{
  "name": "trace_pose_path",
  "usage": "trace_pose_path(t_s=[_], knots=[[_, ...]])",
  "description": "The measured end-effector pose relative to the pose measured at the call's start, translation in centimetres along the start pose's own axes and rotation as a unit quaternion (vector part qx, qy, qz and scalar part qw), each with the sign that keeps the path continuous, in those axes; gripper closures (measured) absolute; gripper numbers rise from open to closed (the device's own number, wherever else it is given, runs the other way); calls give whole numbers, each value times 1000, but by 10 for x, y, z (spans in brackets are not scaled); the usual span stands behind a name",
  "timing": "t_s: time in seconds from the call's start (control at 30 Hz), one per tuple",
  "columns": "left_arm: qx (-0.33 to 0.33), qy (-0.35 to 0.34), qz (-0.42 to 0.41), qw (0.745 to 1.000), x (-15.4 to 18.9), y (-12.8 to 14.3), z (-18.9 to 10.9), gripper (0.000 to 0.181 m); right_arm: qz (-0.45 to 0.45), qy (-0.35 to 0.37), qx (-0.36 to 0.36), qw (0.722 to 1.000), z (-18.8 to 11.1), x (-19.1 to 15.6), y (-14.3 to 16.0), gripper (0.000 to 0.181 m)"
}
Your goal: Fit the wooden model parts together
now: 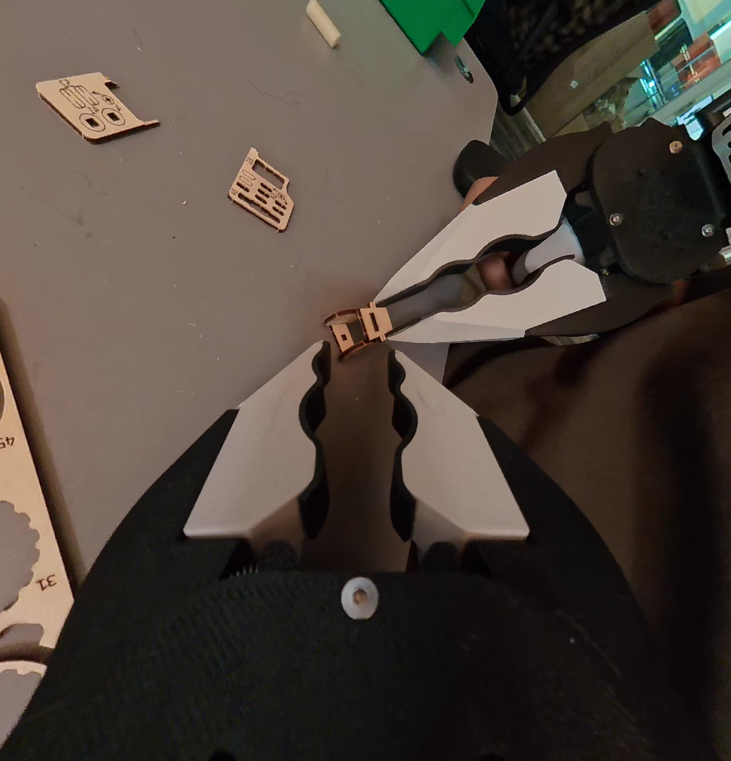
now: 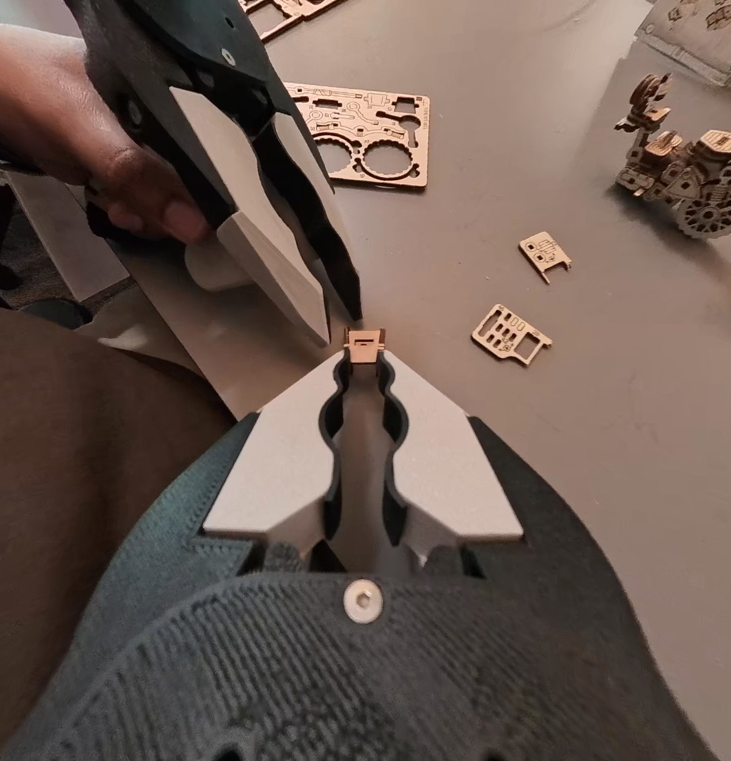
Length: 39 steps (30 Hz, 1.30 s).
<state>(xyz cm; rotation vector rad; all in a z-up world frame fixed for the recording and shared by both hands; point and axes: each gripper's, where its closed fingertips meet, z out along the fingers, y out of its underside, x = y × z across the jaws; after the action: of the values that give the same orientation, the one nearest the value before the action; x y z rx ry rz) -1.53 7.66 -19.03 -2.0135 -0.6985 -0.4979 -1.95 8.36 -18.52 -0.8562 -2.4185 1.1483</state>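
- My right gripper (image 2: 364,358), centre of the right wrist view: jaws pinched onto the small wooden assembly (image 2: 364,345), which sticks out past the tips, held above the grey table (image 2: 520,453).
- In the left wrist view that assembly (image 1: 355,331) sits at frame centre: two little slotted blocks joined by curved side pieces. The right gripper (image 1: 386,327) comes in from the right and clamps its right-hand block.
- My left gripper (image 1: 359,356), lower centre of the left wrist view: jaws apart, holding nothing. Tips just below the assembly; the left tip is very close to it, contact I cannot tell.
- In the right wrist view the left gripper (image 2: 343,325) slants down from upper left, tips just left of the assembly. A hand (image 2: 108,164) grips its handle at the left edge.
- Right of centre, right wrist view: small slotted wooden card (image 2: 510,341) flat on the table; beyond it a second card with two round marks (image 2: 543,254).
- Same cards in the left wrist view: slotted card (image 1: 260,190) upper centre, round-marked card (image 1: 95,108) upper left.
- Upper centre, right wrist view: punched-out part sheet (image 2: 376,136) with two toothed ring holes, lying flat.
- Far right, right wrist view: partly built wooden model (image 2: 685,173) with gears, standing on the table.
- Top of the left wrist view: white block (image 1: 323,21) and a green object (image 1: 425,20) at the table's far edge.
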Motion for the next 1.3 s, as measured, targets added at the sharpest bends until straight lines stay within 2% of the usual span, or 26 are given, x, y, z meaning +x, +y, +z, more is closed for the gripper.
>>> trace_pose_path(t_s=[0.03, 0.8, 1.13, 1.3], knots=[[0, 0, 0, 1000, 0, 0, 0, 155, -2, 1, 0, 1000, 0, 0, 0, 170], [-1, 0, 0, 1000, 0, 0, 0, 156, -24, 8, -12, 1000, 1, 2, 0, 164], [0, -1, -3, 1000, -1, 0, 0, 157, -15, 21, 27, 999, -7, 11, -6, 166], [11, 13, -24, 1000, 0, -3, 0, 155, 3, 41, 65, 997, -10, 28, -9, 167]])
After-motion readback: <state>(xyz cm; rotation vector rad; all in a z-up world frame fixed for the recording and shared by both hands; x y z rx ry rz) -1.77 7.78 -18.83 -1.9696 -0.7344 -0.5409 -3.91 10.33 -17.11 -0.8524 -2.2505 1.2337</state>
